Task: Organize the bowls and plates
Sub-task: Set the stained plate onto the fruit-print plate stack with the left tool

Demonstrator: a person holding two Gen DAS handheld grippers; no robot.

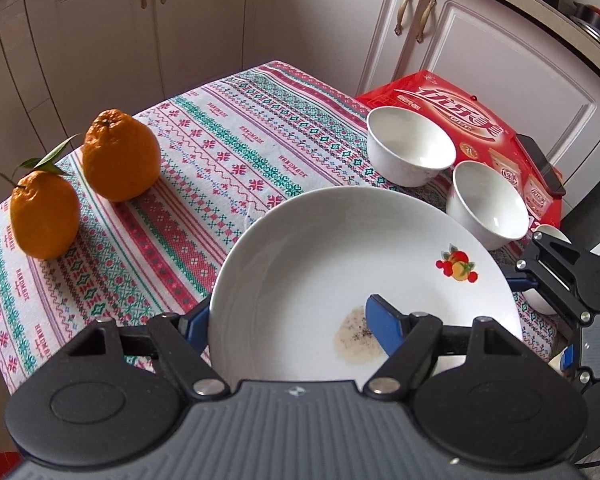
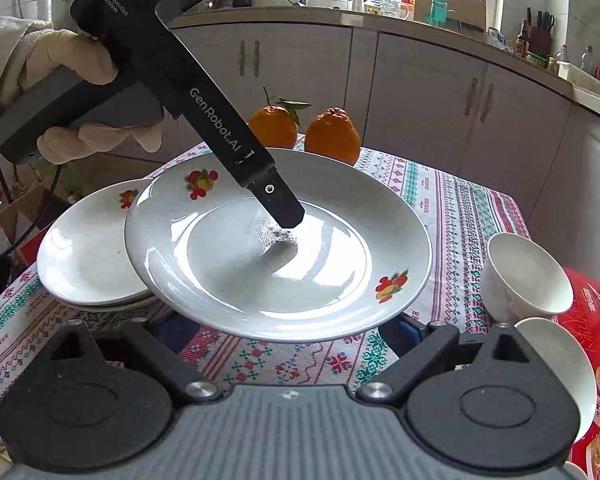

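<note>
A white plate (image 1: pixel 320 264) with a fruit decal and a small food stain is held tilted above the table. My left gripper (image 1: pixel 288 320) is shut on its rim, one blue finger on top by the stain, the other underneath. In the right wrist view the same plate (image 2: pixel 320 272) hangs over a stack of white plates (image 2: pixel 88 256), with the left gripper (image 2: pixel 284 216) on it. My right gripper (image 2: pixel 284 332) is open under the plate's near edge, its fingers mostly hidden. Two white bowls (image 1: pixel 408 146) (image 1: pixel 488 204) stand at the right.
Two oranges (image 1: pixel 120 156) (image 1: pixel 44 216) sit on the patterned tablecloth (image 1: pixel 220 152) at the left. A red box (image 1: pixel 468 120) with a phone (image 1: pixel 540 164) on it lies behind the bowls. White cabinets surround the table.
</note>
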